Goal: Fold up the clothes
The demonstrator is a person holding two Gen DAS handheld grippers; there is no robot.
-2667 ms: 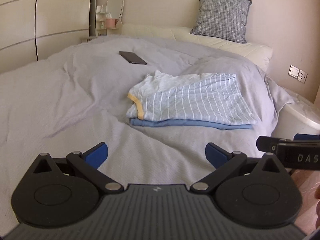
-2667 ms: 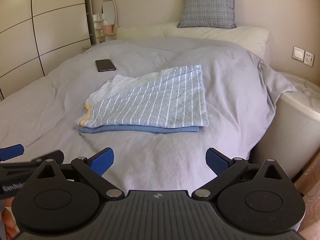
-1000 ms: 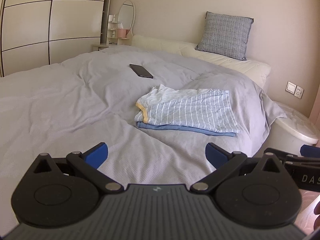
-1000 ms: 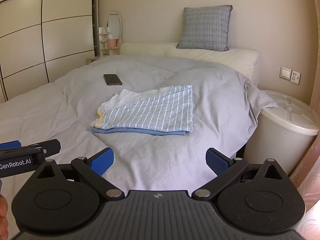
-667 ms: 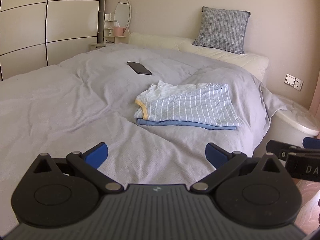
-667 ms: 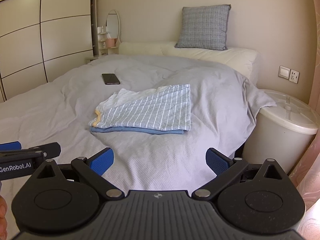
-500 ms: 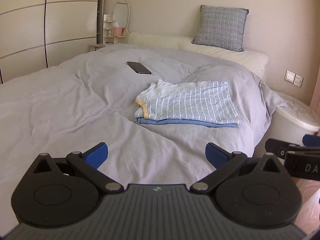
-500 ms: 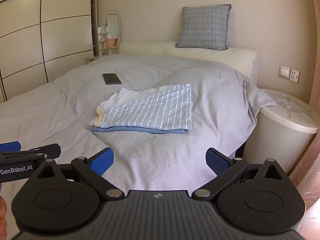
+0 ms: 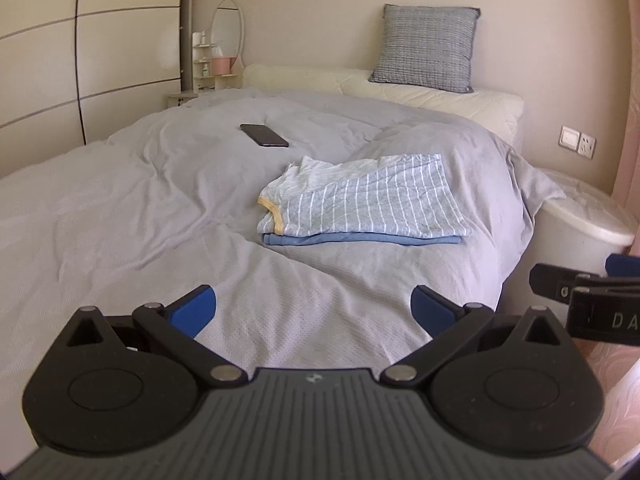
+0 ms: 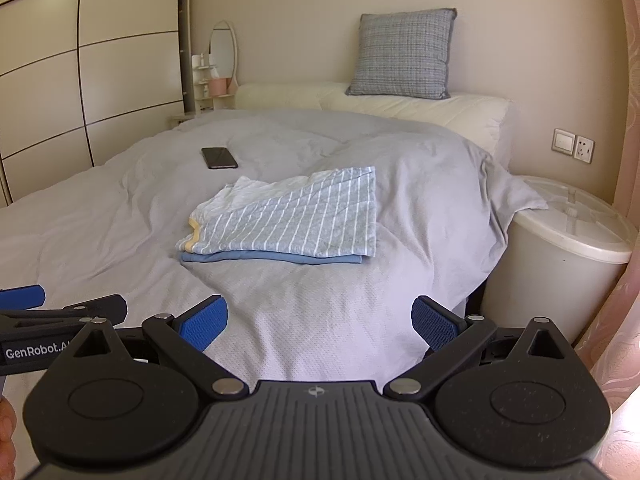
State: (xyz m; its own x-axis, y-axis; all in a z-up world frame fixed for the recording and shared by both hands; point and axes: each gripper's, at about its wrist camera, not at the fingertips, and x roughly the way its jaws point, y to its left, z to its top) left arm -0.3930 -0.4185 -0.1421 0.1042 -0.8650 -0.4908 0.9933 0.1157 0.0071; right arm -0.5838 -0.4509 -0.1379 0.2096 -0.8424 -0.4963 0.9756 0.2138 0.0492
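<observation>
Left wrist view is showing the striped garment (image 9: pixel 362 204) lying folded atop a blue garment (image 9: pixel 360 239) on the bed (image 9: pixel 120 216), toward one o'clock of the left gripper (image 9: pixel 314 308); its fingers are standing wide and empty; the right gripper (image 10: pixel 320 316) is likewise gaping, holding nothing; the cloth is looking light, soft and limp, so pinching at a corner or folded edge seems wisest.

My hand-held gripper (image 9: pixel 314 308) was black with blue pads (image 9: pixel 192 312). The folded shirt (image 9: pixel 360 204) was pale blue with thin white stripes and a yellow collar, over a plain blue garment (image 9: pixel 360 239). The duvet (image 9: pixel 140 208) was light grey, the cushion (image 9: pixel 428 48) grey-checked, the phone (image 9: pixel 264 135) black.
</observation>
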